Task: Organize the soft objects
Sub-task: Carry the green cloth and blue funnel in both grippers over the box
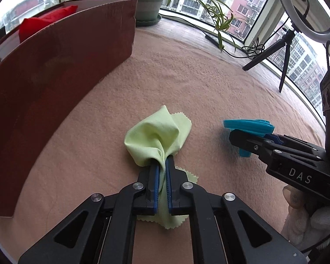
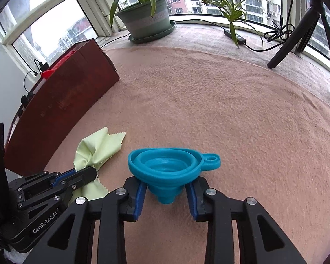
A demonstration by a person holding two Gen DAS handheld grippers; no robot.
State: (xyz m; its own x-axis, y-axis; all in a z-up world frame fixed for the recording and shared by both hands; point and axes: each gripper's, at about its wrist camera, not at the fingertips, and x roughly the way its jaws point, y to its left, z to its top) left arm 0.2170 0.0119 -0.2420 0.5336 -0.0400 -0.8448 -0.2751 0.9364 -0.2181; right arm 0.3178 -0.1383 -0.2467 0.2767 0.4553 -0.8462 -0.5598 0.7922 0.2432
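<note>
left gripper clenched on green cloth, bunched on mat. right gripper jaws straddled blue funnel, contact unclear. brown box lay far left of cloth; left gripper nearer it.

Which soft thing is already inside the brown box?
The red soft thing is; it peeks over the brown box wall. The green cloth and blue funnel are outside, each in a tool.

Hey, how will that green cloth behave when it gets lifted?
Probably floppy: the cloth bunches and folds where the left gripper pinches it. Likely light, being thin. Its loose zigzag edges should droop and trail.
</note>
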